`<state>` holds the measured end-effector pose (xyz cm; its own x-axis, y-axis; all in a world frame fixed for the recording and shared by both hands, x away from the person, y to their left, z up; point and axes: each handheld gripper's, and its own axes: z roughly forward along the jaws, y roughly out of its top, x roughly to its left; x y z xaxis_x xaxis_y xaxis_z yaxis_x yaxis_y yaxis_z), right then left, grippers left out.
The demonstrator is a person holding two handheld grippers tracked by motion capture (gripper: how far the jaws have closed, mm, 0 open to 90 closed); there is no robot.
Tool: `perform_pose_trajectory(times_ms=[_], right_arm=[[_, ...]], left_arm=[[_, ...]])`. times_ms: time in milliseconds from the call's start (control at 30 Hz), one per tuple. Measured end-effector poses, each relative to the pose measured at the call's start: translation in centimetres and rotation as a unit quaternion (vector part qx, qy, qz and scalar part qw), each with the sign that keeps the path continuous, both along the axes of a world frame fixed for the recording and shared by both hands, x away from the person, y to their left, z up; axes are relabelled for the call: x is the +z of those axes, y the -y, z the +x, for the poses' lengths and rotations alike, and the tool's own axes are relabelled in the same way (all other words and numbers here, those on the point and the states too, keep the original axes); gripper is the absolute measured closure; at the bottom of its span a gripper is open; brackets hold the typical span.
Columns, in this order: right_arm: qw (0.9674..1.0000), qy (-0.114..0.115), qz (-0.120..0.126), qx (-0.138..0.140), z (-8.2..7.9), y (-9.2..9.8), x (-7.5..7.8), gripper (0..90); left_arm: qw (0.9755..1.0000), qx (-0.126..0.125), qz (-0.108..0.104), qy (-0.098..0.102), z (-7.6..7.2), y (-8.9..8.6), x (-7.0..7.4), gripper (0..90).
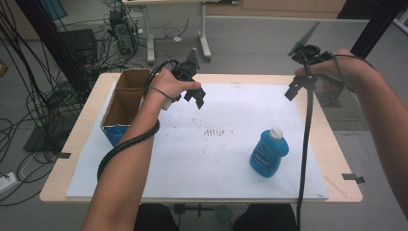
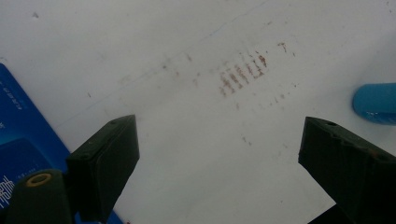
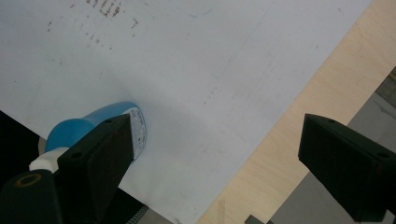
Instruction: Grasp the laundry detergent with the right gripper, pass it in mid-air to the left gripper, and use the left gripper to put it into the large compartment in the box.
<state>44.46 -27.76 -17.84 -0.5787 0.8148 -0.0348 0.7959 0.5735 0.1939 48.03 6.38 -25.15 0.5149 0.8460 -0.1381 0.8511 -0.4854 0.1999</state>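
A blue bottle (image 1: 268, 153) with a white cap stands on the white sheet (image 1: 226, 115), right of the middle. My left gripper (image 1: 195, 98) hovers over the sheet's far left part with its jaws apart. In the left gripper view, the left gripper (image 2: 219, 140) is open over bare sheet, and the bottle (image 2: 376, 102) shows at the right edge. My right gripper (image 1: 312, 90) is raised over the table's far right edge, above and beyond the bottle. In the right gripper view, the right gripper (image 3: 217, 135) is open and holds nothing, with the bottle (image 3: 93, 123) partly behind its left jaw.
An open cardboard box (image 1: 124, 103) with a blue front stands at the table's left, close beside the left forearm. Brown smudges (image 1: 214, 131) mark the sheet's middle. The wooden table edge (image 3: 317, 93) runs under the right gripper. A black cable (image 1: 304, 159) hangs from the right gripper, right of the bottle.
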Motion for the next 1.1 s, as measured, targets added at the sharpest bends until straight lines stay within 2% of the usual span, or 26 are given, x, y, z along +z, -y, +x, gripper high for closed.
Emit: perform_pose_trajectory(times_ms=[867,1100], right_arm=[[0.9998,0.006,0.006,-0.018,-2.4,2.9,-1.7,10.4],[0.9997,0.003,0.008,-0.025,-3.3,3.9,-2.8,10.4]], left_arm=[[1.0,0.001,-0.005,-0.001,-0.5,-0.3,-0.4,12.7],[1.0,0.007,-0.002,-0.001,-0.6,-0.4,-0.6,12.6]])
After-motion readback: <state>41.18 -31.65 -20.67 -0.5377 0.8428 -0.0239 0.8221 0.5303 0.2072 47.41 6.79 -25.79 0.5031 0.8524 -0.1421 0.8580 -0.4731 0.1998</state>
